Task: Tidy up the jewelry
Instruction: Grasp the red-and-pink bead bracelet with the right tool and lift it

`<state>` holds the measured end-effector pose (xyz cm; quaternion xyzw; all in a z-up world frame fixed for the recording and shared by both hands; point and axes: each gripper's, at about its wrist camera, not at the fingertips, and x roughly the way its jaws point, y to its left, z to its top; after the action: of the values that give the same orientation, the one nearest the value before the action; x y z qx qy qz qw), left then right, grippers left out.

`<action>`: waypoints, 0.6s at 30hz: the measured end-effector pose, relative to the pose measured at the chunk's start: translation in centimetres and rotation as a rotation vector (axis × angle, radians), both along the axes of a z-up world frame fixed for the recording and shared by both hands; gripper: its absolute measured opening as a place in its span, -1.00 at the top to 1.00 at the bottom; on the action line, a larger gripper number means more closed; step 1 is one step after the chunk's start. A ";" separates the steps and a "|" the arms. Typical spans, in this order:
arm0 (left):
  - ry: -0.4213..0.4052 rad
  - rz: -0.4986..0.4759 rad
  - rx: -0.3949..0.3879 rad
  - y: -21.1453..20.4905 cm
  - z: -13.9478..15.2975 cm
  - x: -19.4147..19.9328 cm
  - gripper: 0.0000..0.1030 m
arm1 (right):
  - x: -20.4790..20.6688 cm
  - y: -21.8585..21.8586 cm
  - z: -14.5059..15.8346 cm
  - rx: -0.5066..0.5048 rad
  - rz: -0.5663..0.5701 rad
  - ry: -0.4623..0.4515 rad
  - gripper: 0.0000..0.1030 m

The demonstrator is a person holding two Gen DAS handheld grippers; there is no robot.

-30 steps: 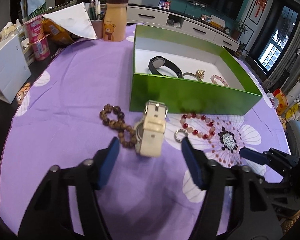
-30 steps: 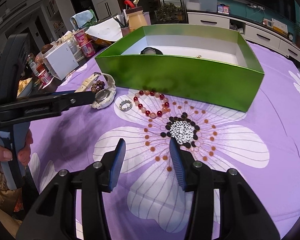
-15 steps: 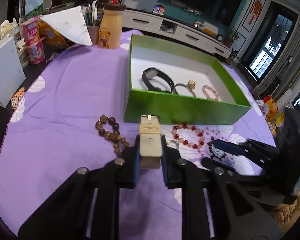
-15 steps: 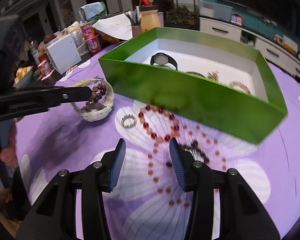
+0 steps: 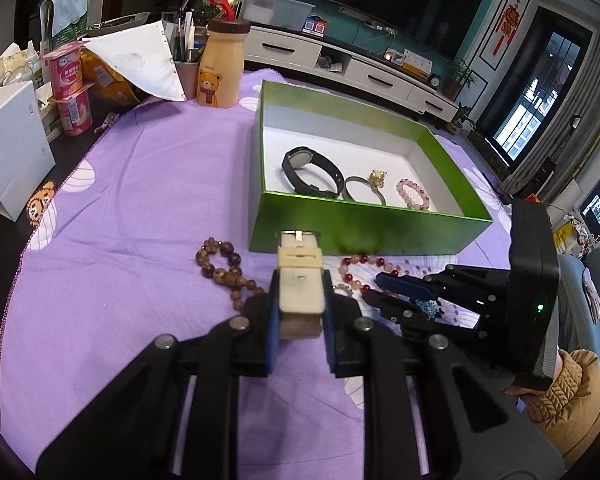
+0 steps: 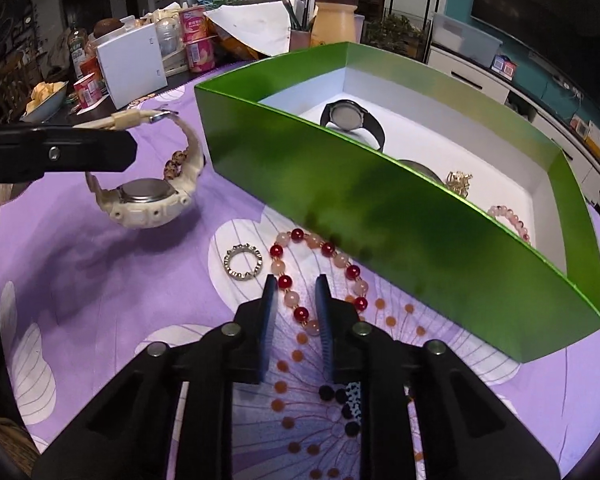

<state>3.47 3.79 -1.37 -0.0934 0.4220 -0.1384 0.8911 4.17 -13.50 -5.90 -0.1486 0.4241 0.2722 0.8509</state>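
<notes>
My left gripper [image 5: 300,296] is shut on the strap of a cream watch [image 5: 300,280] and holds it lifted above the purple cloth; the watch [image 6: 148,196] hangs from it in the right wrist view. My right gripper [image 6: 294,288] is partly open, its fingers straddling a red and pink bead bracelet [image 6: 320,264] on the cloth. A silver ring [image 6: 243,262] lies to its left. A brown bead bracelet [image 5: 224,268] lies left of the watch. The green box [image 5: 364,228] holds a black watch [image 5: 310,172], a bangle [image 5: 360,190] and a pink bracelet [image 5: 412,194].
A white carton [image 5: 8,148], yoghurt cups [image 5: 72,92], a bear bottle [image 5: 220,68] and a pen cup [image 5: 186,68] crowd the table's far left. The table edge [image 5: 16,272] runs along the left.
My left gripper closed on the cream watch strap and lifted the watch off the cloth. My right gripper moved forward and narrowed around the red bead bracelet.
</notes>
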 end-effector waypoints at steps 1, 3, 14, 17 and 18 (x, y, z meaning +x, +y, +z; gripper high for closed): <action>0.002 0.000 -0.001 0.0 -0.1 0.0 0.66 | -0.2 0.1 0.0 -0.003 0.000 -0.006 0.86; 0.005 0.000 -0.002 -0.1 -0.2 0.0 0.66 | -0.5 0.0 0.0 0.011 -0.002 0.000 0.87; 0.014 -0.015 0.011 -0.7 -0.2 -0.1 0.66 | -3.1 -5.4 3.1 0.267 -0.140 0.041 0.87; 0.017 -0.022 0.020 -1.1 -0.2 -0.2 0.66 | -4.0 -6.6 4.2 0.307 -0.166 0.023 0.87; 0.017 -0.024 0.022 -1.3 -0.2 -0.3 0.66 | -4.4 -7.0 4.6 0.315 -0.175 0.013 0.87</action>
<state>3.22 2.53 -1.54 -0.0796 0.4321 -0.1434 0.8868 -0.20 -20.51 -1.27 0.0258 0.3929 0.2613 0.8813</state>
